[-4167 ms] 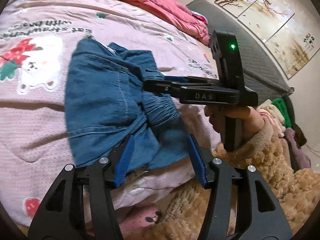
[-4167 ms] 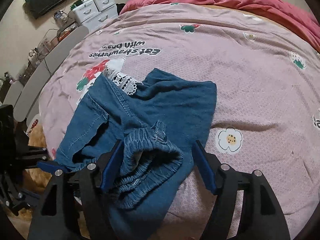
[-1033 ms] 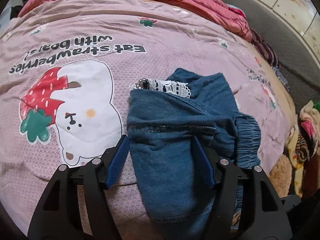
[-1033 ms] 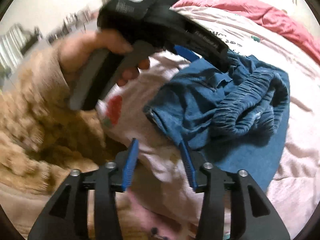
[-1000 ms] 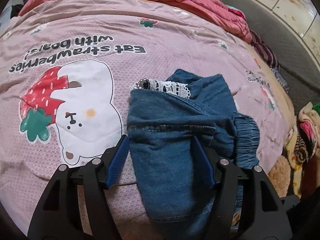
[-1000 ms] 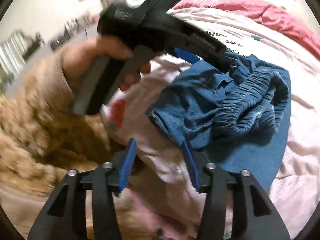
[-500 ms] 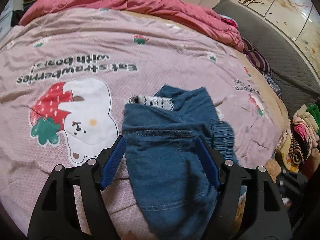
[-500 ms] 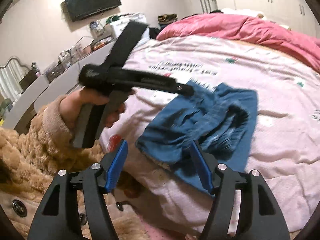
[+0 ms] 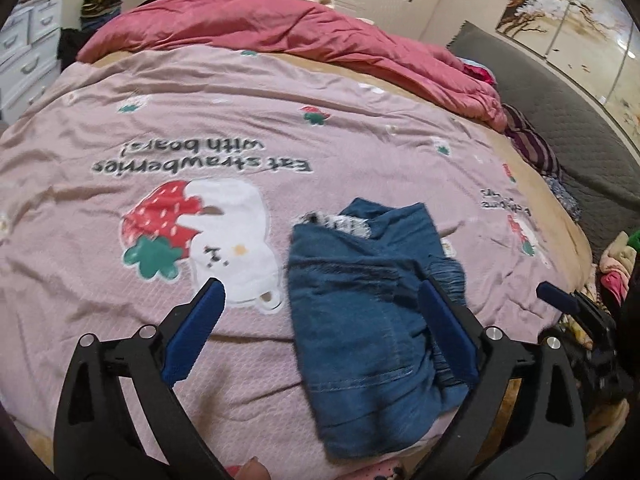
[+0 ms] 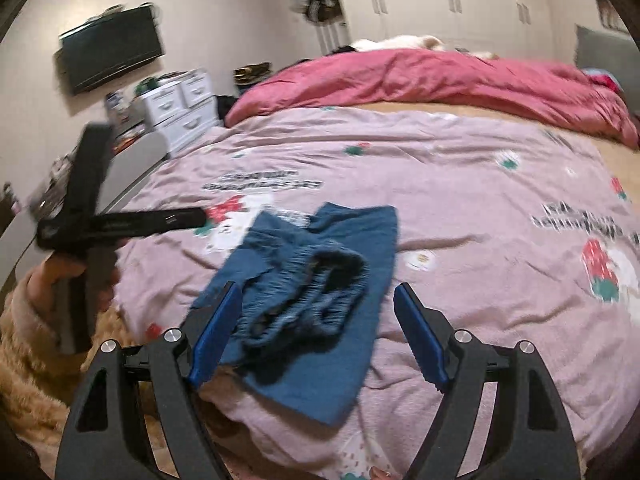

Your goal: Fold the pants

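Note:
The blue denim pants (image 9: 372, 308) lie folded in a small bundle near the front edge of the pink bedspread (image 9: 240, 120), white lace trim at the far side and the elastic waistband on the right. In the right wrist view the pants (image 10: 320, 280) show the gathered waistband on top. My left gripper (image 9: 320, 336) is open and empty, raised above the bundle; it also shows in the right wrist view (image 10: 200, 216), held by a hand at left. My right gripper (image 10: 316, 332) is open and empty, above and in front of the pants; its blue tip shows in the left wrist view (image 9: 552, 296).
A bunched red duvet (image 9: 280, 36) lies across the far side of the bed. White drawers (image 10: 180, 108) and a wall TV (image 10: 112, 54) stand at left. A grey headboard (image 9: 560, 112) and a pile of clothes (image 9: 616, 264) are at right.
Both grippers have pulled back and up from the pants and opened wider. The pants lie still on the bed, let go.

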The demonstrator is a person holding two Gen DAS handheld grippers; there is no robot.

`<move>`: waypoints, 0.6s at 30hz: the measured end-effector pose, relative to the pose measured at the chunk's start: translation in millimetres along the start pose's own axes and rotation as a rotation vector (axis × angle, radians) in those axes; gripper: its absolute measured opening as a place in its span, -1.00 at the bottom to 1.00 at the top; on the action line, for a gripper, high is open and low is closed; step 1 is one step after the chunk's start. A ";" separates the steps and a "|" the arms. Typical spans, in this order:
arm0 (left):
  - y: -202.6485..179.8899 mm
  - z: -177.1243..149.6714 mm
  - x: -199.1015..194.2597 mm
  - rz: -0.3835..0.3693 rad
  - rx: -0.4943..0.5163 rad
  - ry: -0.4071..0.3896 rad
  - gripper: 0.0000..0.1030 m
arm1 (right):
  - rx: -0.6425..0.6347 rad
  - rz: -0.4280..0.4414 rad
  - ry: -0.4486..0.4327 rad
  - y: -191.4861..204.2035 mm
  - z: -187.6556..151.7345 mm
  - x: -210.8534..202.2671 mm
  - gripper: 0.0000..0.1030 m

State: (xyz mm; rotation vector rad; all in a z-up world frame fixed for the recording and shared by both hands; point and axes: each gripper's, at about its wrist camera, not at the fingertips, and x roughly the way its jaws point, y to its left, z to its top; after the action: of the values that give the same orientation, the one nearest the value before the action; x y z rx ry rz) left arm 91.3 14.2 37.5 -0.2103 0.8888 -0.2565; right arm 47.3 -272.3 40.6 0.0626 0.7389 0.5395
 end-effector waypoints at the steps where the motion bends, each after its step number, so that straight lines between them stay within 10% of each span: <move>1: 2.5 -2.4 1.0 0.002 -0.012 0.003 0.76 | 0.020 -0.002 0.015 -6.1 -0.2 5.0 0.50; 18: -2.7 -25.4 56.8 -0.051 -0.048 0.124 0.70 | 0.174 0.124 0.224 -24.4 -25.9 66.0 0.50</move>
State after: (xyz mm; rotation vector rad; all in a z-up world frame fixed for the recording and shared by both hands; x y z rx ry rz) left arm 105.3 -7.7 -19.2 -0.2640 1.0145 -0.2983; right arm 81.4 -264.5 -25.7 0.2131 1.0043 0.6055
